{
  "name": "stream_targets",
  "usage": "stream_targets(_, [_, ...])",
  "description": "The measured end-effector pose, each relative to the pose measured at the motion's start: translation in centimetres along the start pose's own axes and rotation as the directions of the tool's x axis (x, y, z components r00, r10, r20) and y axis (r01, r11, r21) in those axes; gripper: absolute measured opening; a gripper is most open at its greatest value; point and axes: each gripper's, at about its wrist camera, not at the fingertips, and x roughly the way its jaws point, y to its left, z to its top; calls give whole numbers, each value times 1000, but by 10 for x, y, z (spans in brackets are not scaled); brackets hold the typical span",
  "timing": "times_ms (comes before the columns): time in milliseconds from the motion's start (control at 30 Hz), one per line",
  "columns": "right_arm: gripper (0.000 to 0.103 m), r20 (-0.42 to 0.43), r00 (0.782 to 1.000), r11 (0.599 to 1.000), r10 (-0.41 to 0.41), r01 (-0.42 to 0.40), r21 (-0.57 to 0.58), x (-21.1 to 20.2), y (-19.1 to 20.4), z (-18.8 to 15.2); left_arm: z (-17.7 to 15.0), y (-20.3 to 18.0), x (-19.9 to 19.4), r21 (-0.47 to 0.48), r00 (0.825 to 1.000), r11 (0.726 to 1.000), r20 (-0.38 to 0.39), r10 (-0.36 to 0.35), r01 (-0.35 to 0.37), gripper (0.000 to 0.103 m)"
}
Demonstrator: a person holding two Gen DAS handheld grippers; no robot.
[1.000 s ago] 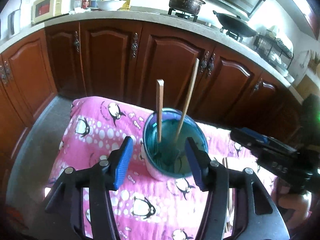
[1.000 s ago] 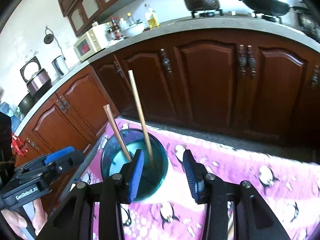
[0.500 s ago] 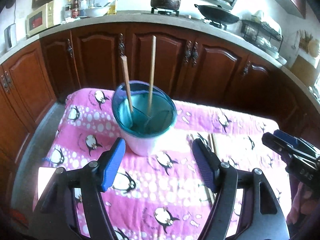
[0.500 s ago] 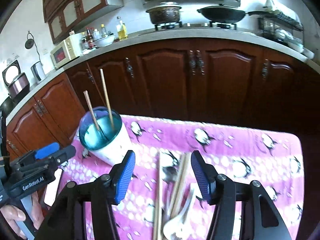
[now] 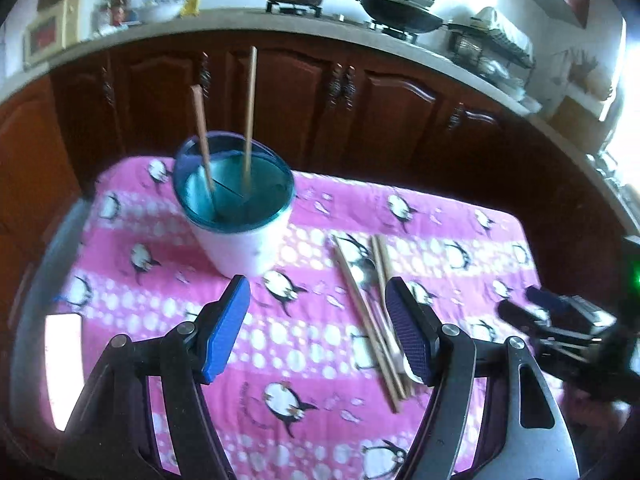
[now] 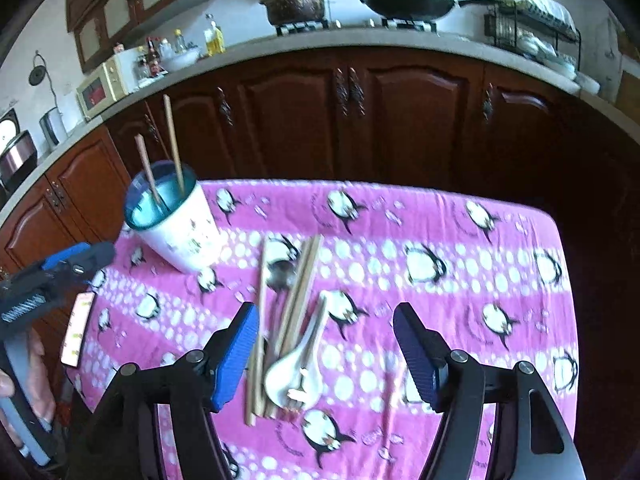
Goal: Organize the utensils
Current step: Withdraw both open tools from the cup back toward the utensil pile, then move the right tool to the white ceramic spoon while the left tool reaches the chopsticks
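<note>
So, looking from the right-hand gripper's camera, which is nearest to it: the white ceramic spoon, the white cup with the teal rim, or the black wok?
1. White ceramic spoon, on the pink cloth just ahead of the right gripper, whose jaws are opening.
2. White cup with the teal rim, far left on the table.
3. Black wok, on the stove behind.

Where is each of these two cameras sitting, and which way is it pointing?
Left wrist view: sits on the left gripper, looking forward and down over its two open blue-padded fingers at the utensil cup and loose chopsticks; the right gripper shows at the right edge.
Right wrist view: sits on the right gripper, its jaws opening with nothing gripped, above the white spoon; the left gripper and a hand show at the left.
Both share the cup, the chopsticks, the pink penguin cloth and the cabinets.
</note>
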Motion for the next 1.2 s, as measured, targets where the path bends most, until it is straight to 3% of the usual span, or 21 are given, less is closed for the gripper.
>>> stream_targets(233, [67, -105, 991, 992, 77, -66, 106, 37, -19, -21, -6, 0, 4, 26, 1000, 1000, -12, 3, -3, 70])
stream_targets(400, [41, -143, 980, 985, 135, -117, 130, 60, -14, -23, -10, 3, 9, 29, 999, 999, -35, 18, -17, 70])
stream_targets(667, [25, -249, 950, 978, 190, -161, 132, 95, 2, -33, -11, 8, 12, 24, 999, 999, -36, 29, -28, 70])
stream_targets(767, [10, -288, 941, 982, 179, -152, 113, 103, 7, -39, -12, 9, 16, 22, 998, 999, -49, 32, -31, 70])
stream_targets(833, [5, -290, 936, 977, 201, -172, 123, 105, 8, -41, -13, 9, 19, 18, 998, 999, -56, 34, -33, 70])
stream_targets(1000, [0, -239, 946, 968, 219, -181, 171, 92, -4, -39, -15, 8, 25, 24, 997, 999, -64, 43, -42, 70])
stream_targets(1200, [0, -224, 961, 975, 160, -119, 186, 81, -29, -34, -17, 7, 32, 12, 996, 999, -82, 41, -41, 70])
